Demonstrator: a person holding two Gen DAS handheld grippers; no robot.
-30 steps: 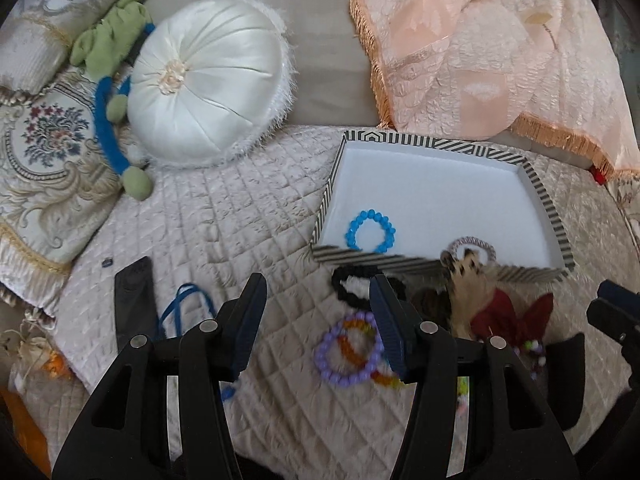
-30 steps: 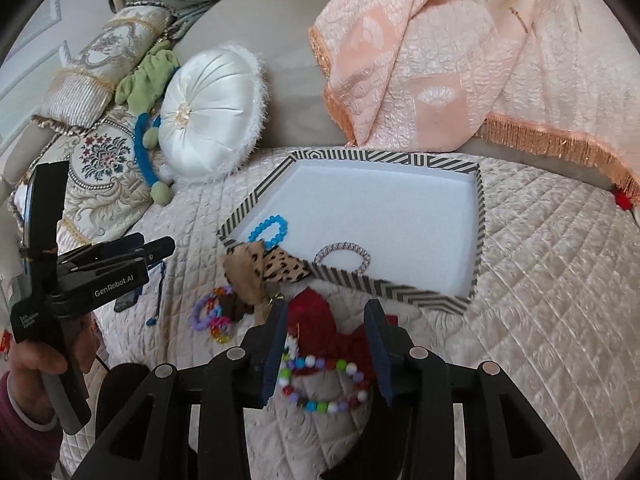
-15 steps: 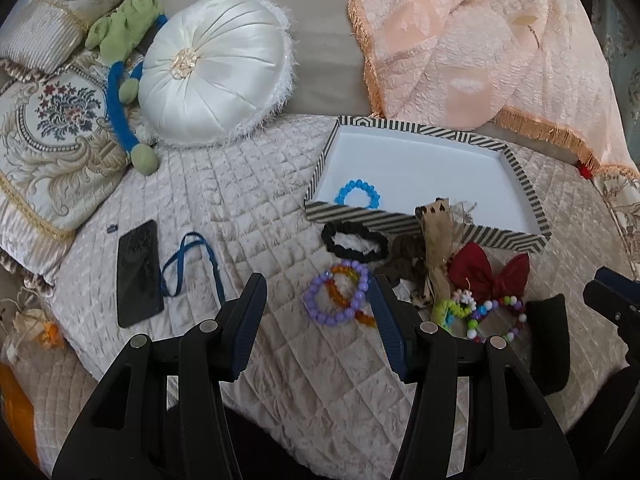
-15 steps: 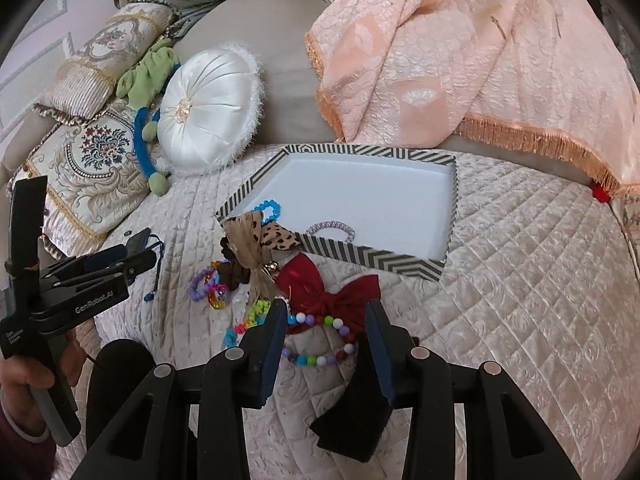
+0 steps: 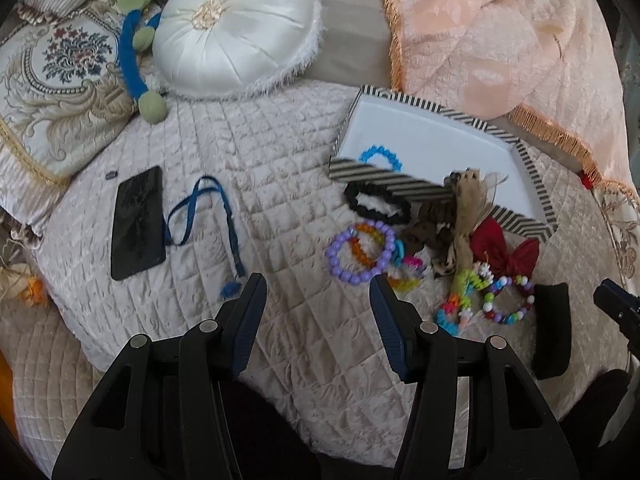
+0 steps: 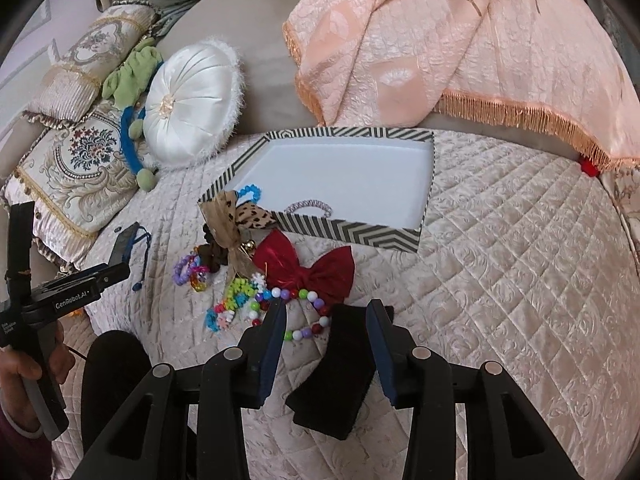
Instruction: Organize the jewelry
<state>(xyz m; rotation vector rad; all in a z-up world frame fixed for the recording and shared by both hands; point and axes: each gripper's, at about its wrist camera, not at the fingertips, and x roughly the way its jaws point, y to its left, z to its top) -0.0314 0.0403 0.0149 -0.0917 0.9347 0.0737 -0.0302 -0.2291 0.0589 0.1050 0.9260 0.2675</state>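
Note:
A striped tray (image 5: 436, 191) (image 6: 352, 230) with a white floor lies on the quilted bed. A blue bead bracelet (image 5: 380, 157) (image 6: 249, 192) and a silver bracelet (image 6: 309, 205) lie inside it. In front of it lie a black scrunchie (image 5: 376, 202), a purple bead bracelet (image 5: 358, 256), a leopard bow (image 6: 234, 220), a red bow (image 5: 506, 254) (image 6: 306, 268) and a multicolour bead bracelet (image 5: 506, 300) (image 6: 304, 312). My left gripper (image 5: 318, 292) is open and empty, held back from the pile. My right gripper (image 6: 326, 318) is open and empty, just short of the multicolour bracelet.
A black phone (image 5: 138, 222) and a blue lanyard (image 5: 208, 220) lie at the left. A black pad (image 6: 340, 372) lies between my right fingers. A white round cushion (image 5: 236, 26), an embroidered pillow (image 5: 60, 80) and a peach throw (image 6: 460, 48) border the back.
Both grippers have pulled back and up from the pile, so more of the bed shows. Both stay open and empty. The jewelry has not moved.

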